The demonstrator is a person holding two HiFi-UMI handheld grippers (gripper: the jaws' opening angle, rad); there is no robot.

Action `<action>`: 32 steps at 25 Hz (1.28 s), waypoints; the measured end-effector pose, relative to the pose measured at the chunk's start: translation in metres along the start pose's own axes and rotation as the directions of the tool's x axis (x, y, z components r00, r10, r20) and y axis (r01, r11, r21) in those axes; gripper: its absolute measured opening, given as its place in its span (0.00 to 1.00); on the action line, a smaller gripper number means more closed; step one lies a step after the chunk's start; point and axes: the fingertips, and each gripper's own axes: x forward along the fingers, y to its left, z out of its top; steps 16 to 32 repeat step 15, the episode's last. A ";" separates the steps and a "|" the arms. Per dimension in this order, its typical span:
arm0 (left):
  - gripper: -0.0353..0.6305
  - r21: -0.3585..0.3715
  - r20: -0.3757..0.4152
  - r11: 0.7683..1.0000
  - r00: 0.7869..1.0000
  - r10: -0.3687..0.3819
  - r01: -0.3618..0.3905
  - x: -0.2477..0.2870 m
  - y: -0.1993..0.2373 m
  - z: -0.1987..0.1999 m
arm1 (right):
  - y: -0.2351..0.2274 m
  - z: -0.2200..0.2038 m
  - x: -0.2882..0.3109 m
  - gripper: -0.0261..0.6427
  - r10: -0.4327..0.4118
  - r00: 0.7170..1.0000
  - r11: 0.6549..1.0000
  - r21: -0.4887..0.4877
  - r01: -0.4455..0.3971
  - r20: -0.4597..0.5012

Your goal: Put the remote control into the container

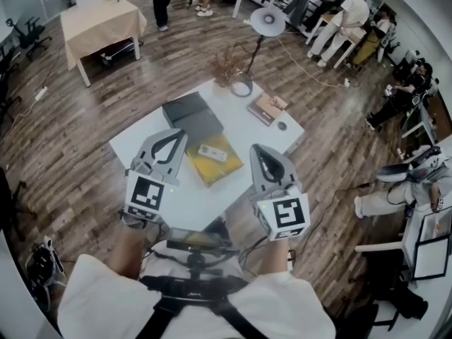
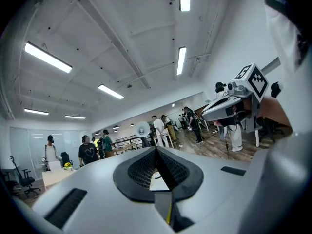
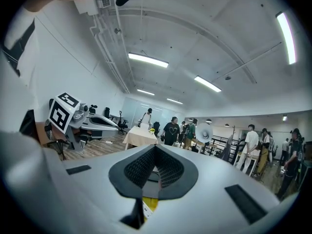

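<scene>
We hold our left tongs (image 1: 174,138) pressed together, empty, over the table (image 1: 233,122). The grey container (image 1: 192,117) sits there, with the remote (image 1: 212,152) just beside it on a yellow pad (image 1: 213,171). Our right tongs (image 1: 260,152) are likewise pressed together, empty.

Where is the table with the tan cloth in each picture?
Head view: the table is at the top left.
Left gripper view: low, near the left edge.
Right gripper view: just left of the middle.
Shared landmark: the round white fan.
</scene>
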 end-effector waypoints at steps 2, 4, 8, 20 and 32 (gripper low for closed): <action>0.07 0.001 0.000 1.000 1.000 0.000 0.000 -0.001 0.000 0.000 | 0.001 -0.001 0.000 0.05 0.003 1.000 1.000 0.000 -0.003 0.000; 0.07 0.001 0.001 1.000 1.000 0.002 -0.002 -0.002 0.000 0.001 | 0.002 -0.002 0.000 0.05 0.008 1.000 1.000 0.000 -0.008 -0.003; 0.07 0.004 0.002 1.000 1.000 0.000 0.000 -0.003 0.001 0.000 | 0.005 -0.002 0.002 0.05 0.018 1.000 1.000 -0.003 -0.018 -0.002; 0.07 0.010 0.010 1.000 1.000 -0.025 0.025 -0.002 -0.002 -0.004 | 0.005 -0.006 0.002 0.05 0.013 1.000 1.000 0.003 -0.013 -0.017; 0.07 0.010 0.010 1.000 1.000 -0.025 0.025 -0.002 -0.002 -0.004 | 0.005 -0.006 0.002 0.05 0.013 1.000 1.000 0.003 -0.013 -0.017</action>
